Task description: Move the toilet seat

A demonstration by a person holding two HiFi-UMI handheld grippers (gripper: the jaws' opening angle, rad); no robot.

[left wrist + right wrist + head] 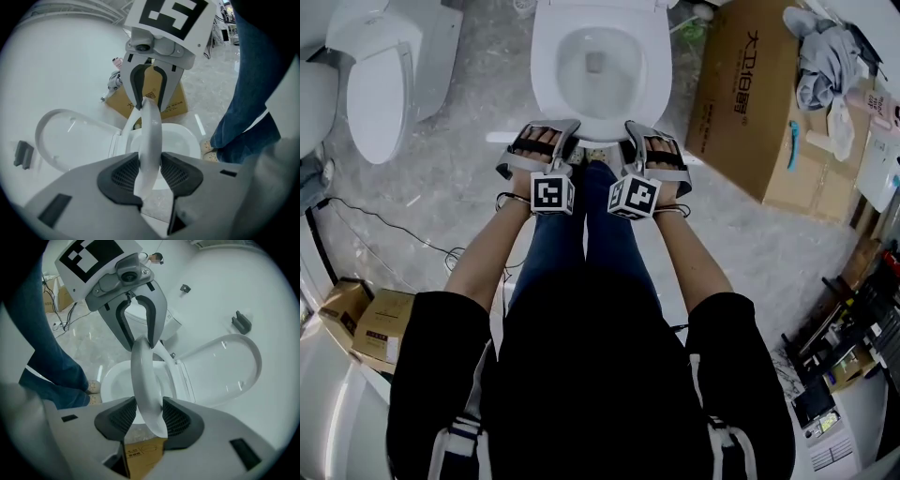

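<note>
The left gripper (150,172) had its jaws part-way closed, both dark ribbed pads pressed against the toilet seat (151,136), which ran edge-on between them and away from the camera as a thin white band. At the far end of that band the right gripper (147,96) faced it, its two fingers straddling the same rim. The right gripper's own view showed the mirror of this: its jaws stood a little wider, clamped on the front curve of the seat, with the left gripper opposite and gripping too. The seat was tilted, its front edge lifted clear of the toilet bowl (115,380), which lay open below and beyond the jaws. Behind the bowl, further out from both grippers, the lid (225,366) stood raised. From the head view the two grippers sat side by side just ahead of the person's knees, their marker cubes (551,195) nearest the body and the fingers reaching to the near rim of the toilet. The person's jeans-clad legs (248,108) hung at the left gripper's right side. A cardboard box (750,103) lay on the floor out beyond the right gripper, and a second toilet (380,84) stood well off past the left one.
</note>
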